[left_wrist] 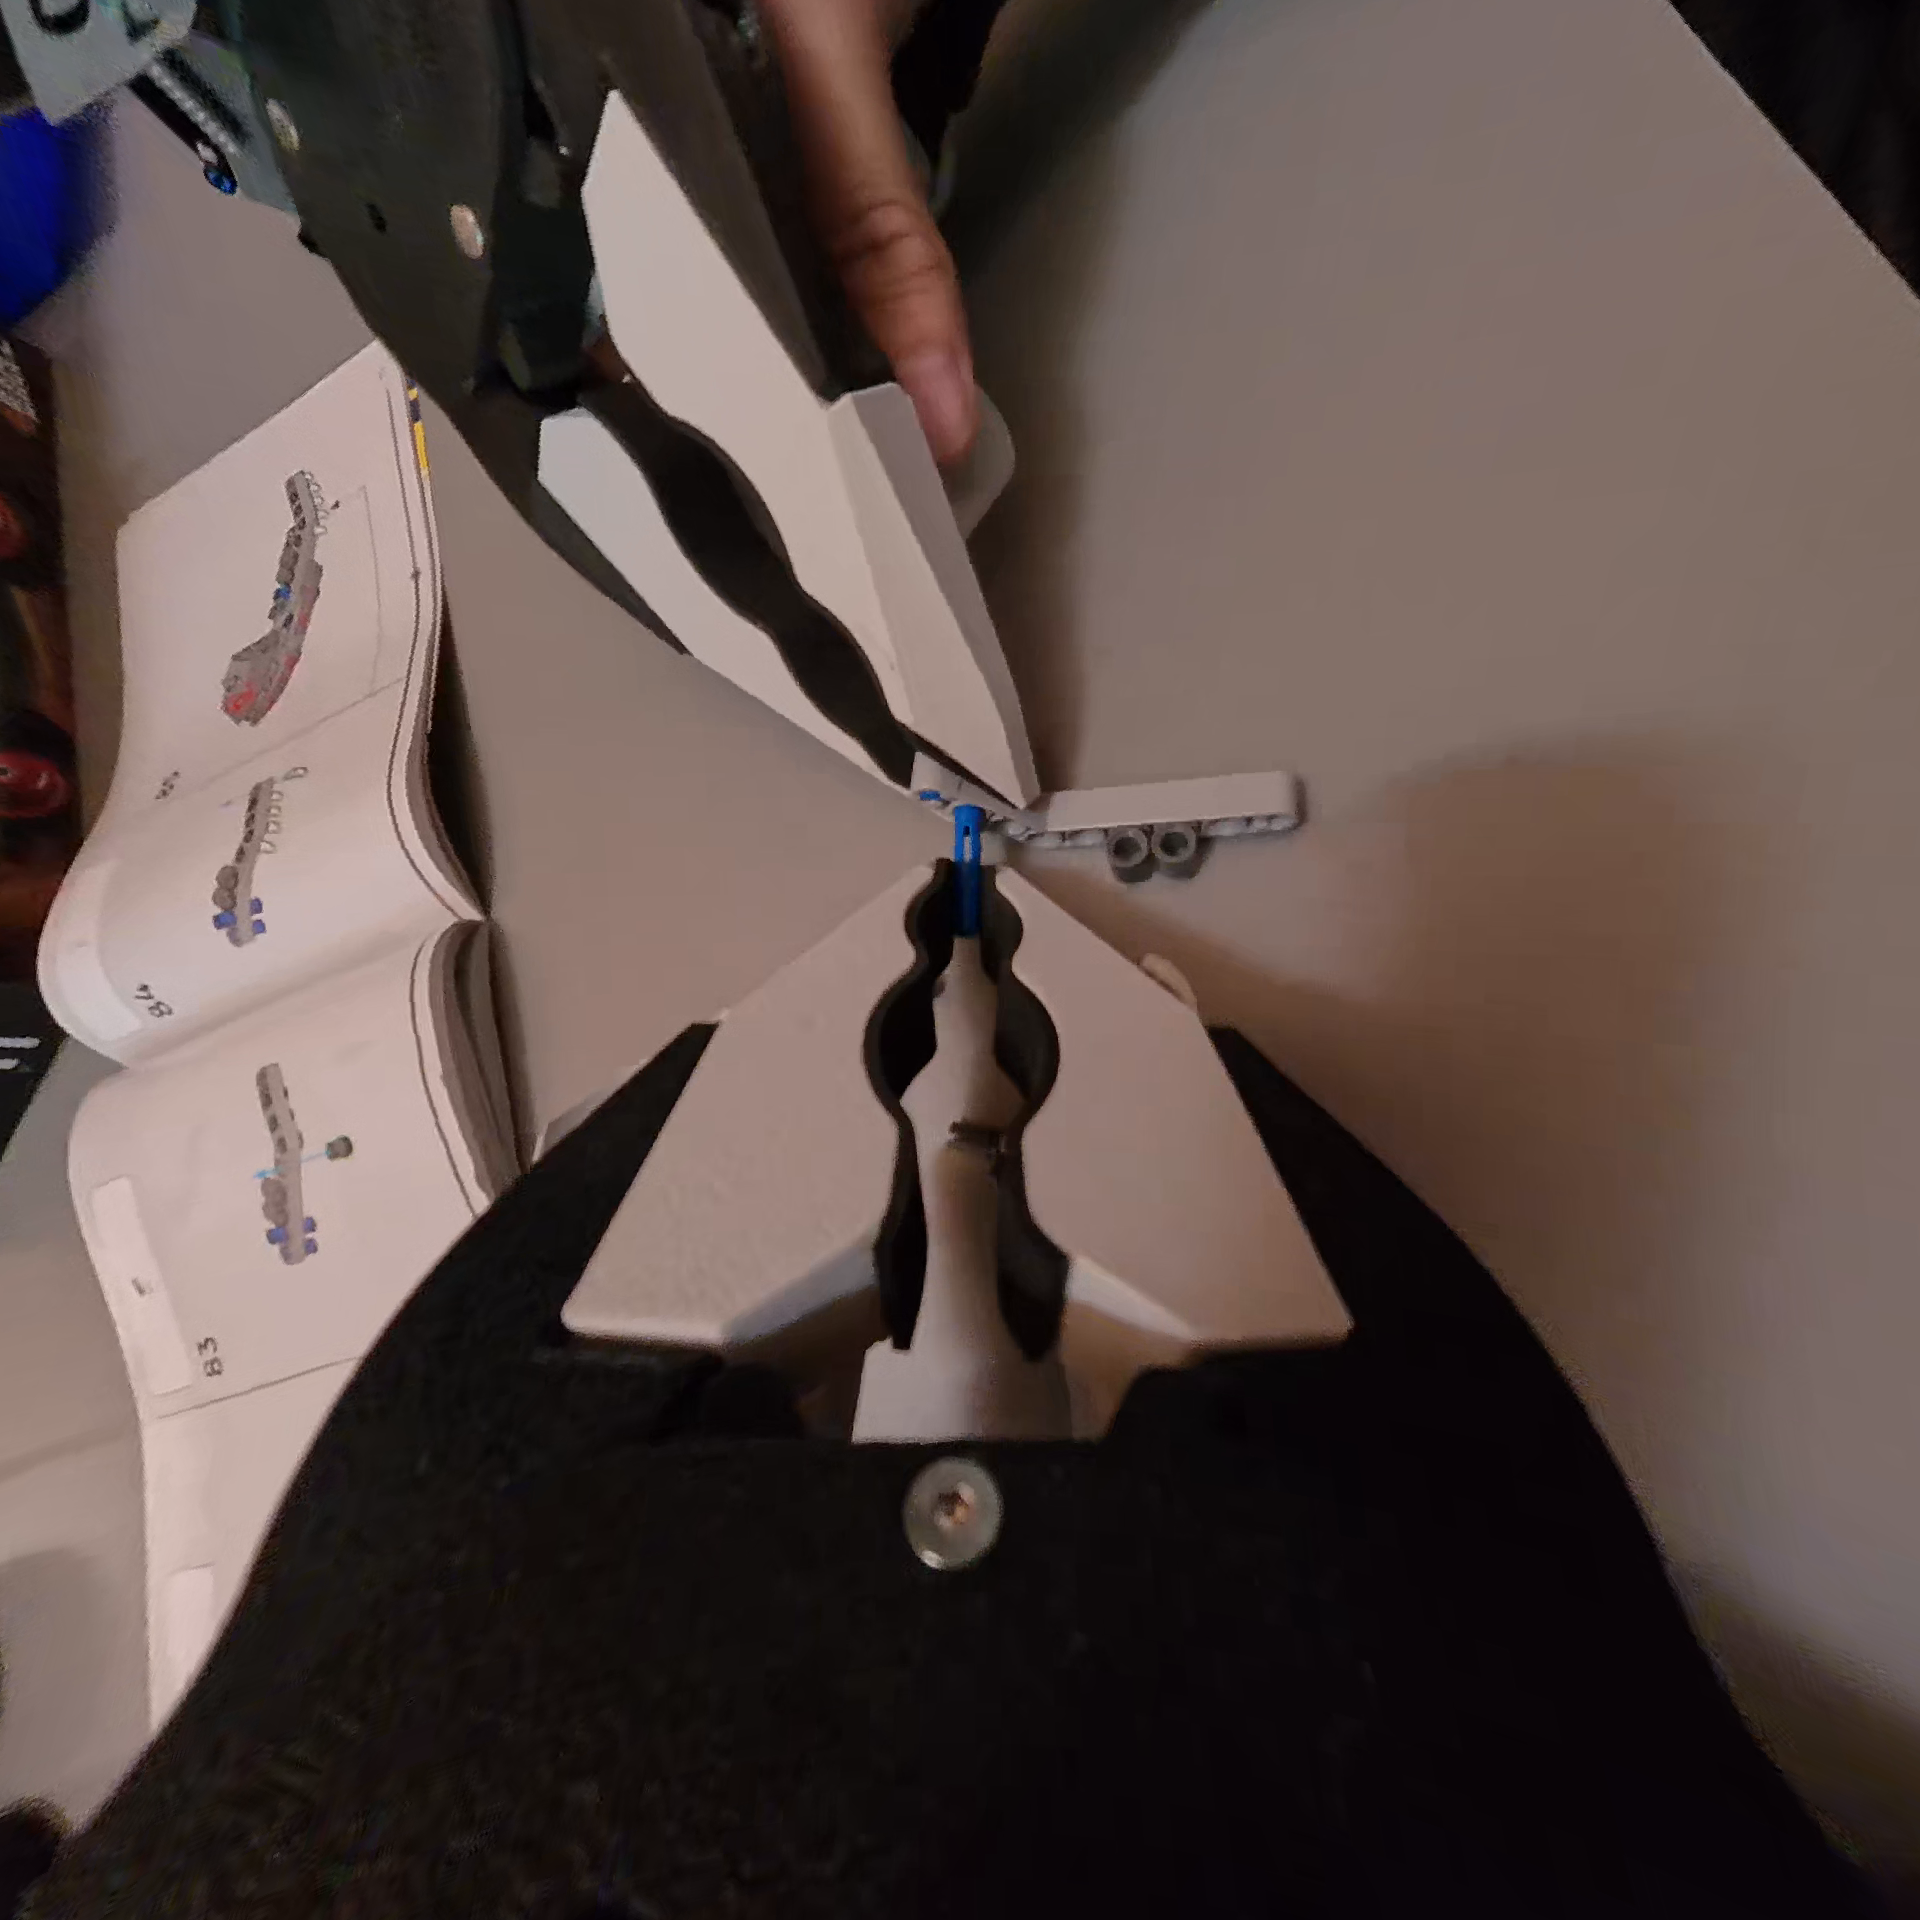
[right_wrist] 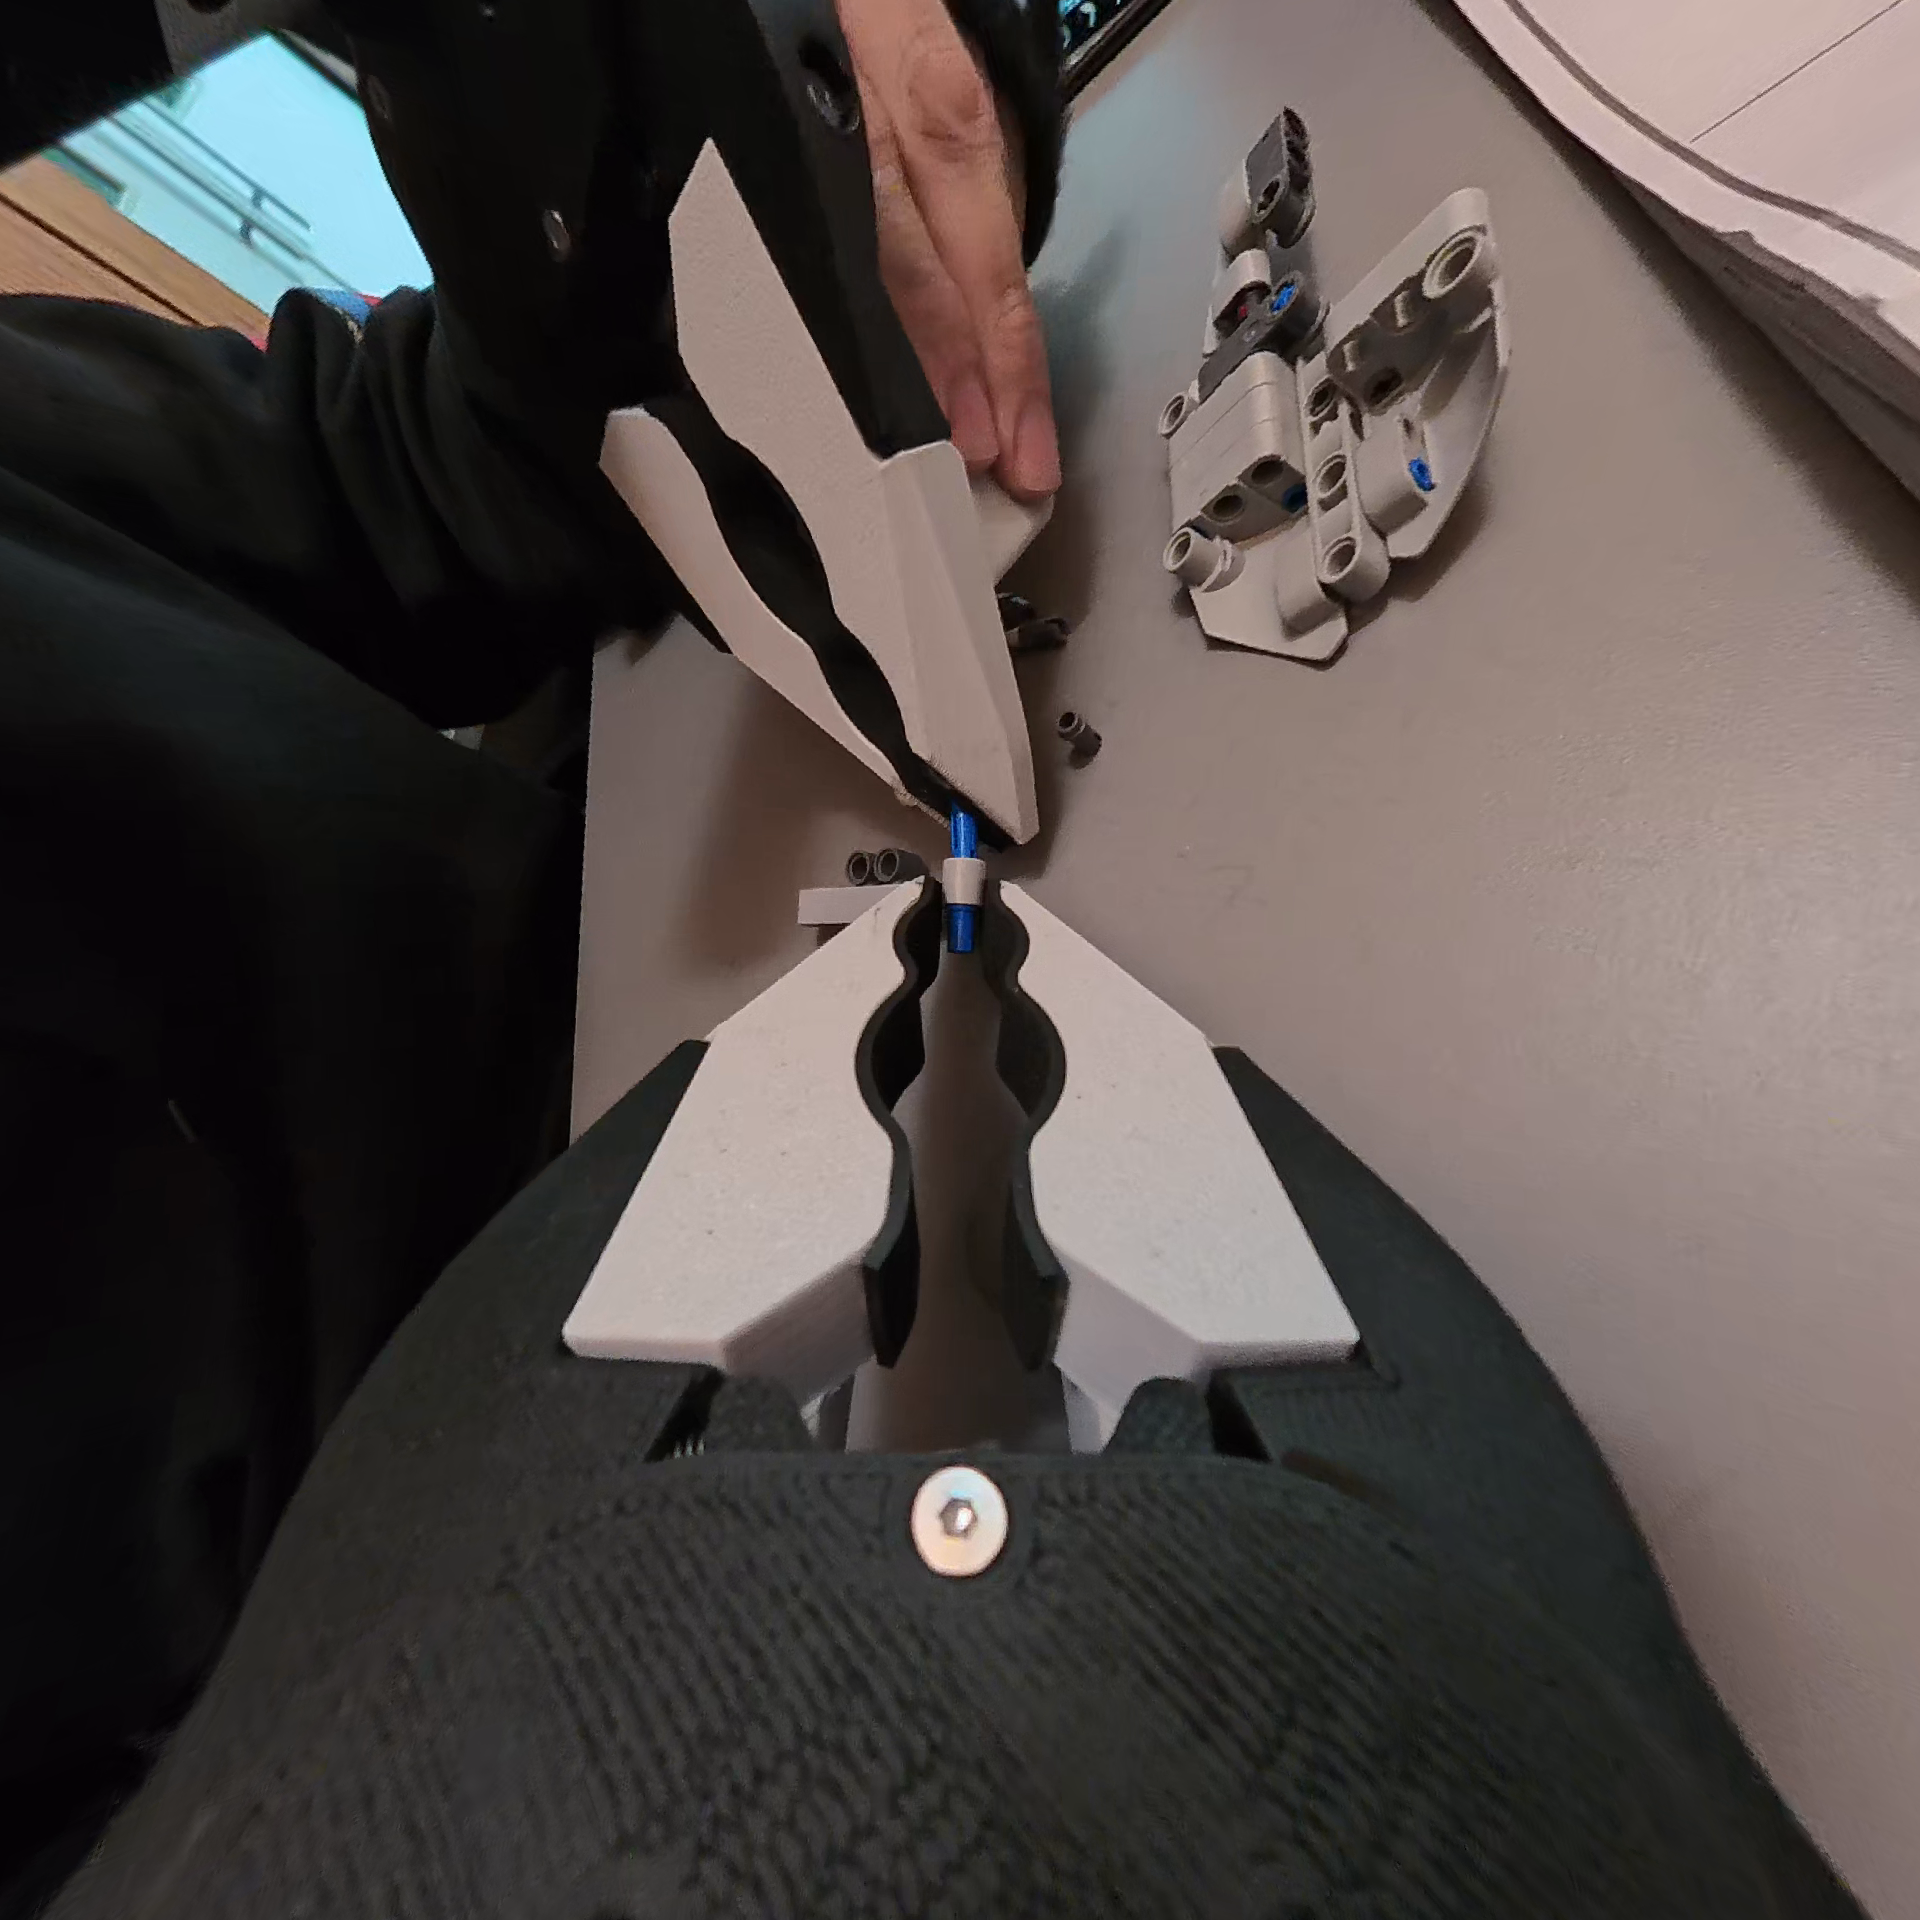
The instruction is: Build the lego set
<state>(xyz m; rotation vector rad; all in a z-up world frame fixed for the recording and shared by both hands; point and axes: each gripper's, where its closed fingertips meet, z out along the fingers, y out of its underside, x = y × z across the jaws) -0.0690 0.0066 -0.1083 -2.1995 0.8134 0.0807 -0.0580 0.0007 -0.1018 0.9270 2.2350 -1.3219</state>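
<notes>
Desk (right_wrist: 1455, 1039): pale grey, carrying an open instruction booklet (left_wrist: 260, 935) and a light grey partly built lego assembly (right_wrist: 1340, 436).
Beam: long light grey lego beam (left_wrist: 1174, 805), pinched by the right gripper (right_wrist: 961, 904).
Pin: thin blue lego pin (left_wrist: 966, 862), pinched by the left gripper (left_wrist: 966, 894), its tip through the beam's end.

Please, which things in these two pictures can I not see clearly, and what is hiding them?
- Left wrist view: the end of the grey beam is covered by the right gripper; the joint between blue pin and beam is too small to judge.
- Right wrist view: the beam is mostly hidden behind the right gripper's fingers.
- The instruction booklet is cut by the edge.
</notes>
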